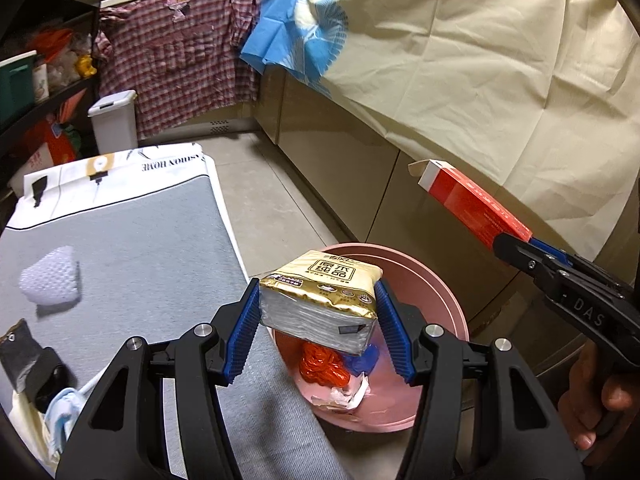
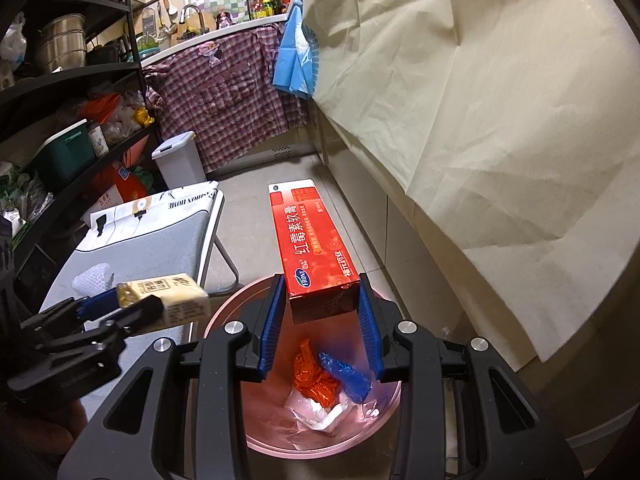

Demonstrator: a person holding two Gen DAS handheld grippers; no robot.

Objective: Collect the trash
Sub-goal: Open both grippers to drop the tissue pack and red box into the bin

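A cramped kitchen with a tiled floor holds a grey-topped folding table (image 1: pixel 120 232), and a pink bin (image 1: pixel 440 292) stands on the floor just beside its near corner. Above the bin's rim, on the table side, the left gripper (image 1: pixel 318 320) has its jaws clamped on a gold tissue pack (image 1: pixel 324 296). Directly over the bin, the right gripper (image 2: pixel 320 320) pinches a red carton (image 2: pixel 316 248) by its near end, while orange, blue and white scraps (image 2: pixel 328 384) lie at the bin's bottom.
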